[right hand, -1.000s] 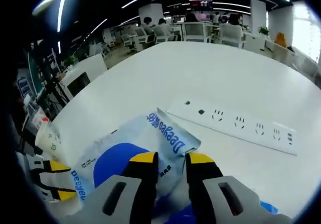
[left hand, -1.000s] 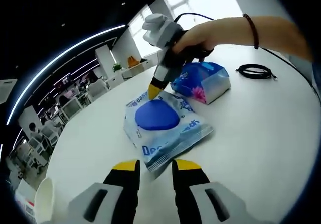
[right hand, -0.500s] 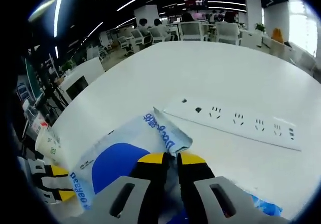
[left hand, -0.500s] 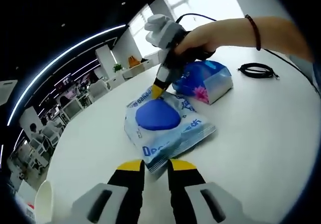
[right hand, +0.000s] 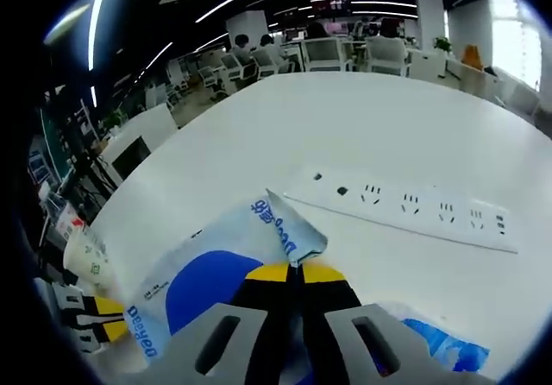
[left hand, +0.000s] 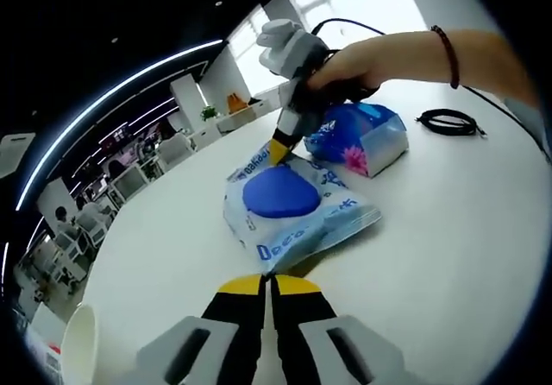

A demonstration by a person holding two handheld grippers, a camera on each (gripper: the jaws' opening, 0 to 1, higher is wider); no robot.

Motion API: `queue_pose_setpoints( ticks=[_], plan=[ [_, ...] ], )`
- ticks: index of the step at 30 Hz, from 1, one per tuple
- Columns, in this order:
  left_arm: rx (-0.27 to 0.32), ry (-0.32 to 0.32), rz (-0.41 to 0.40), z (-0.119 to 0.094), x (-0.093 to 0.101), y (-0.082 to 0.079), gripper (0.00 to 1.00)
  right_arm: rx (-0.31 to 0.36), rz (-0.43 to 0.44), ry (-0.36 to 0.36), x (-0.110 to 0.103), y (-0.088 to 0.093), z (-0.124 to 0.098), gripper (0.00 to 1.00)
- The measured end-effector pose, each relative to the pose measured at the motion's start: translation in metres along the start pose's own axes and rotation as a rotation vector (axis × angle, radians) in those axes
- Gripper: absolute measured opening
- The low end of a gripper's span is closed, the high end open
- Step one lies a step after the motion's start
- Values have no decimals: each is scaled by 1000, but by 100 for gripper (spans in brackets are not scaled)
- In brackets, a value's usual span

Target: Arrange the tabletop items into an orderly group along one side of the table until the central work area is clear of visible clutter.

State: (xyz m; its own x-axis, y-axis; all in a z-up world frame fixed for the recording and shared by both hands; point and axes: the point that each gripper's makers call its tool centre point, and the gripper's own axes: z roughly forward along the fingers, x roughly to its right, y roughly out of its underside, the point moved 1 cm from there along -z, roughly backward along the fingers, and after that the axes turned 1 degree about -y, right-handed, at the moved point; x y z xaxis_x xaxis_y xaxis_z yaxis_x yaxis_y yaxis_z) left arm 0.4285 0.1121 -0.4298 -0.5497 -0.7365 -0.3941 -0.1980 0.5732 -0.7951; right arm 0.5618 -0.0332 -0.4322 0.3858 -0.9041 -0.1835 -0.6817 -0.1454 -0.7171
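A: What are the tongs doing, starting from the left?

B: In the left gripper view the left gripper (left hand: 270, 283) is sitting low at the near edge of the wipes pack (left hand: 293, 208), jaws pressed together with no gap. Whether the pack's corner is caught between them, I cannot tell. The right gripper (left hand: 280, 150) is coming in from the far side with its jaws nipping the pack's far seam.

A: And the right gripper view?

B: There the right gripper (right hand: 299, 273) is showing its jaws clamped tight on the crimped seam of the wipes pack (right hand: 224, 260).

A: How is the pack going to handle?

B: Judging by the wrinkled film, it is soft, floppy and slick, probably light to middling. The flat sealed edges are looking like the best places to pinch; the bulging blue middle would likely slip.

A: Where is it lying?

B: Mid-table on the white table (left hand: 448, 221), just beside a blue tissue packet (left hand: 360, 137), with a coiled black cable (left hand: 448, 123) further right. A paper cup (left hand: 78, 350) is standing at the near left.

A: And the surroundings?

B: The top is looking smooth and glossy, with a white power strip (right hand: 405, 212) lying on it. Behind, an open office is stretching away with desks, chairs and ceiling light strips.
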Motion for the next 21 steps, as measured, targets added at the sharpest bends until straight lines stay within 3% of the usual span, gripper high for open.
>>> queue_pose_setpoints(
  ticks=[12, 17, 19, 21],
  plan=[
    [-18, -7, -13, -6, -1, 2, 0, -17, 20, -5, -6, 4, -10, 0],
    [-46, -26, 15, -9, -1, 4, 0, -11, -37, 18, -8, 6, -12, 0],
    [-75, -55, 61, -11, -6, 7, 0, -26, -117, 77, 1, 5, -13, 0],
    [-67, -42, 62, -11, -4, 6, 0, -2, -94, 57, -5, 3, -13, 0]
  ],
)
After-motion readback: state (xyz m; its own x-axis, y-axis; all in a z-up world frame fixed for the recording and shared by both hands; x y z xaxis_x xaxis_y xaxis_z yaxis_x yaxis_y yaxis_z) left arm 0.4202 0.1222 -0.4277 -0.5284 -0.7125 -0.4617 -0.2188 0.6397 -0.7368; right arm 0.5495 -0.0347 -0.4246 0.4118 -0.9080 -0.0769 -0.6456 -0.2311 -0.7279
